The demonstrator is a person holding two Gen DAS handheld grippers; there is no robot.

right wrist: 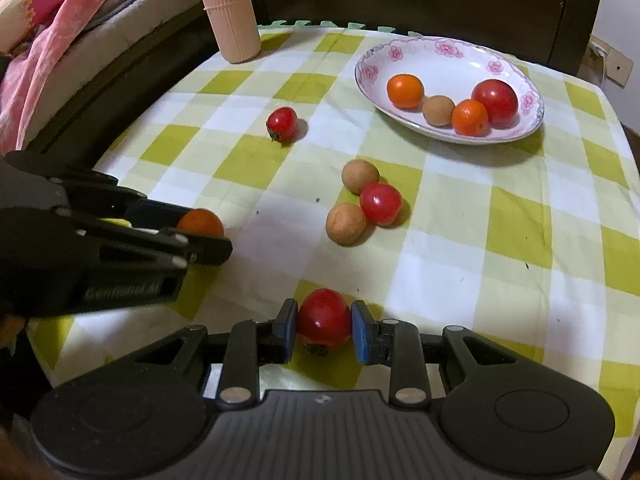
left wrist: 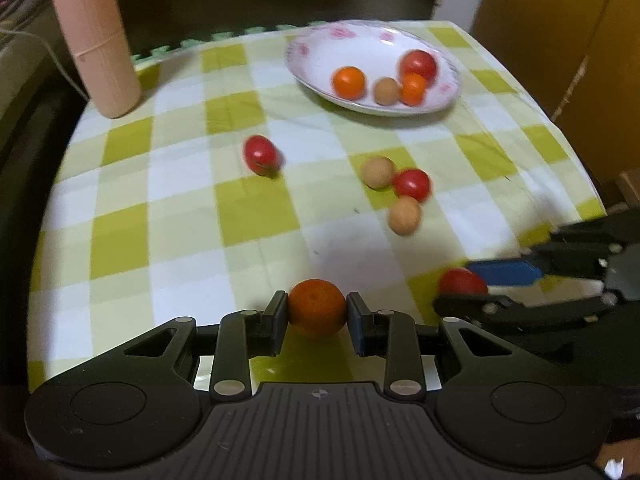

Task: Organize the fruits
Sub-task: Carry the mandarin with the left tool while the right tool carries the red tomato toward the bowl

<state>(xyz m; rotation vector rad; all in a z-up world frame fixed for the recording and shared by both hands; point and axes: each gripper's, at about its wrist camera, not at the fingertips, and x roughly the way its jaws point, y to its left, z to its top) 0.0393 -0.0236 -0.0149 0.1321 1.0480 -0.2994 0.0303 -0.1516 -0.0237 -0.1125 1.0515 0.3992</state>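
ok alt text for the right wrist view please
The right claw grips a round red tomato just above a green-and-white checked tablecloth, while the left claw at the left edge holds a small orange citrus fruit. Beyond, four loose fruits lie on the cloth and a white oval floral-rimmed plate holds four more.

Pink ribbed bottle (right wrist: 228,8), checkered tablecloth (right wrist: 520,216)

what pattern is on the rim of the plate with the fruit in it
Pink flowers on white, around the rim of the plate; clearest in the right wrist view.
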